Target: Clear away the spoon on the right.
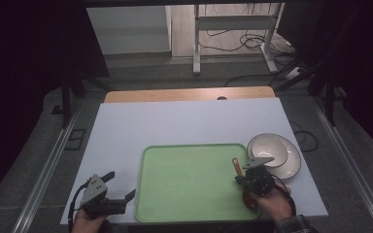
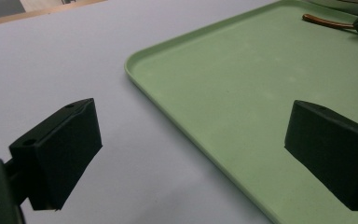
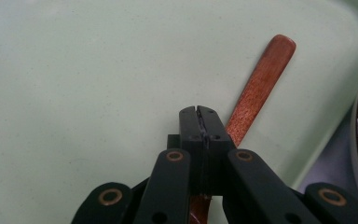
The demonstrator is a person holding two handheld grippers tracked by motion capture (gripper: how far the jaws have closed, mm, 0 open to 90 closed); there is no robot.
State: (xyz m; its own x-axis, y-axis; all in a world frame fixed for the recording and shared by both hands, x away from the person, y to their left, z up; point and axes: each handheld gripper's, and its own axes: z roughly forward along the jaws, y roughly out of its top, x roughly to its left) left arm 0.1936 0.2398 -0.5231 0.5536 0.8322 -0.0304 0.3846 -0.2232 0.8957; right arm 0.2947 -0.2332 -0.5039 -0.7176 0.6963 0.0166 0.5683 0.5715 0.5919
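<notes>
- The right gripper (image 1: 243,178) hangs over the near right part of the green tray (image 1: 175,204), with the person's right hand (image 1: 274,206) behind it at the near edge of the table.
- In the right gripper view its jaws are pressed flat together, pad against pad, with nothing between them.
- A wooden spoon (image 3: 258,88) lies on the tray floor under and just beside those jaws; its handle runs away from the gripper toward the far right corner of the tray.
- Whether the closed jaws touch the handle is hard to tell, since they cover part of it.
- In the high view the spoon handle (image 1: 235,165) shows as a short brown strip near the tray's right rim.
- A white bowl on a plate (image 1: 291,162) sits on the table just right of the tray, beyond its far right corner.
- The left gripper (image 1: 124,187) rests near the tray's near left corner, held by the left hand (image 1: 87,221).
- Its jaws stand wide apart and empty, one over the white table top (image 2: 74,56), the other over the tray (image 2: 242,84).
</notes>
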